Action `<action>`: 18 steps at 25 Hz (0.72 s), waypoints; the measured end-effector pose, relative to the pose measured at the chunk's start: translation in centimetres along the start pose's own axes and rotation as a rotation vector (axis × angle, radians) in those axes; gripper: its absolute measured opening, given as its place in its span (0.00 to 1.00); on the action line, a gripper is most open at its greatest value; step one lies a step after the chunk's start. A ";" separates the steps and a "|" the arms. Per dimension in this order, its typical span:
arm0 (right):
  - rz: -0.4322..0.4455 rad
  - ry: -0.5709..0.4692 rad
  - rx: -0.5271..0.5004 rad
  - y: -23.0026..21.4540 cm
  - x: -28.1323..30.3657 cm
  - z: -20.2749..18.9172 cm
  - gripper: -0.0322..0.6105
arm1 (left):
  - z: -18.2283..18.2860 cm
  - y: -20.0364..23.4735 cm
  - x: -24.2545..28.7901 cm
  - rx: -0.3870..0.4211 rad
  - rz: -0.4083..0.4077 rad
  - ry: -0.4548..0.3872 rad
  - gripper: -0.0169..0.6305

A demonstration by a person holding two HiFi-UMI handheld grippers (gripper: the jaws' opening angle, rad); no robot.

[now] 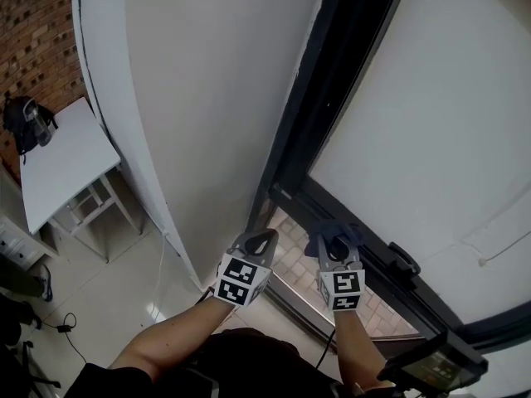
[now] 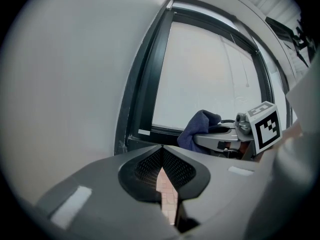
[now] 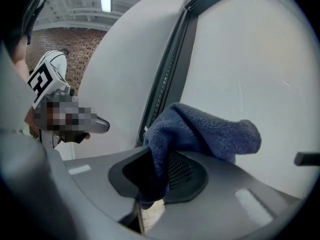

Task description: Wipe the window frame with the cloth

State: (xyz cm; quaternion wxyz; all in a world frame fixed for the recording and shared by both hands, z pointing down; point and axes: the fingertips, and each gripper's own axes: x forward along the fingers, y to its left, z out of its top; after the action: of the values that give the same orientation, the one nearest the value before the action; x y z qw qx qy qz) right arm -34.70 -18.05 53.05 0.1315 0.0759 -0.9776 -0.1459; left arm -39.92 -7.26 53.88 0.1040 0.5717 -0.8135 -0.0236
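Much of the blue cloth was buried between the right tongs, which were clenched on it. Only a bunched fold stood out past the tips, and the head view showed just a dark tuft of it above the marker cube. Whether that fold touched the window frame could not be told; it was held just beside the frame's lower corner, where the dark upright meets the bottom rail. The left tongs were pressed together at the tips with nothing in them, next to the right pair and near the white wall. The pane was milky, so nothing could be seen through it, though a strip of pale brick paving showed below the rail. A dark device at the lower right was cut off by the picture's edge and hard to make out. Farther left, a white desk stood on the pale tiled floor against a red brick wall, carrying a dark bag-like object too small to name. A black cable lay on the tiles.
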 end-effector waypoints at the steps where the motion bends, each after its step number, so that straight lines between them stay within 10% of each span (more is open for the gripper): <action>1: 0.004 0.004 -0.004 0.3 0.5 0.1 0.15 | 0.1 0.2 -0.2 0.006 -0.002 0.000 0.01; 18: 0.061 0.041 -0.062 5.9 9.9 3.7 0.15 | 1.4 3.3 -1.8 0.025 0.037 -0.010 0.01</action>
State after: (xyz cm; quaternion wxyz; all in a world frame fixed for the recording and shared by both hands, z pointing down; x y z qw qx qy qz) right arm -45.78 -13.33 53.77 0.1582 0.0451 -0.9715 -0.1707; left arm -42.62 -4.54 52.82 0.0933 0.5575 -0.8248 -0.0144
